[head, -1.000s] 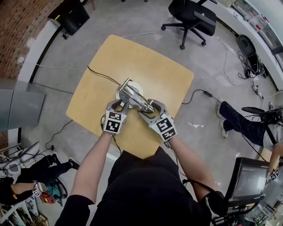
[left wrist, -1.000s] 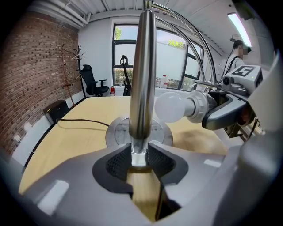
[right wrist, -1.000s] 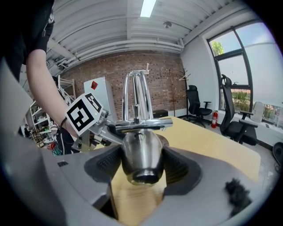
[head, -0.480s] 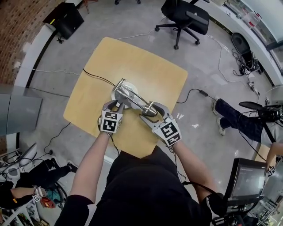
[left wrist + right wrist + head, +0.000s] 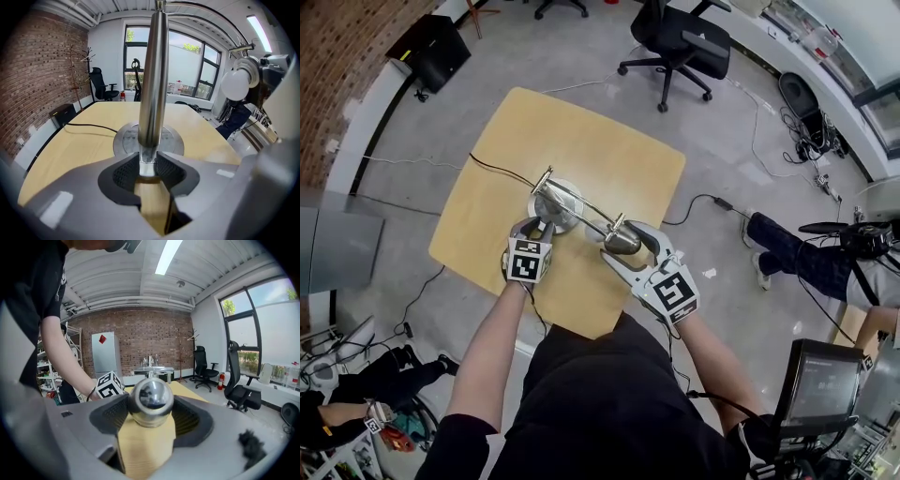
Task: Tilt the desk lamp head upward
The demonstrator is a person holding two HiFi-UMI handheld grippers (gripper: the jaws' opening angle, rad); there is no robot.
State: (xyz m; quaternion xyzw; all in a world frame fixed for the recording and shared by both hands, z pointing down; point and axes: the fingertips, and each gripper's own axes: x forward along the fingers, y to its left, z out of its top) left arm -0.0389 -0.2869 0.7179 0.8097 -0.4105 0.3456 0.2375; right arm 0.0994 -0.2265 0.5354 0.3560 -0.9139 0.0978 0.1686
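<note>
lamp head (image 5: 622,246) swung farther from base (image 5: 551,201) toward surface's (image 5: 600,131) near-right edge, clenched in right gripper (image 5: 628,250); left gripper (image 5: 540,224) clamps the post (image 5: 154,84), lamp arm (image 5: 586,214) running between the two.

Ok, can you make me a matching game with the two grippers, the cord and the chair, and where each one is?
1. left gripper
2. right gripper
3. cord
4. chair

A. on the floor
B. shut on the lamp head
C. lying on the table
D. shut on the lamp pole

Pairs: 1-D, 2-B, 3-C, 4-A.
</note>
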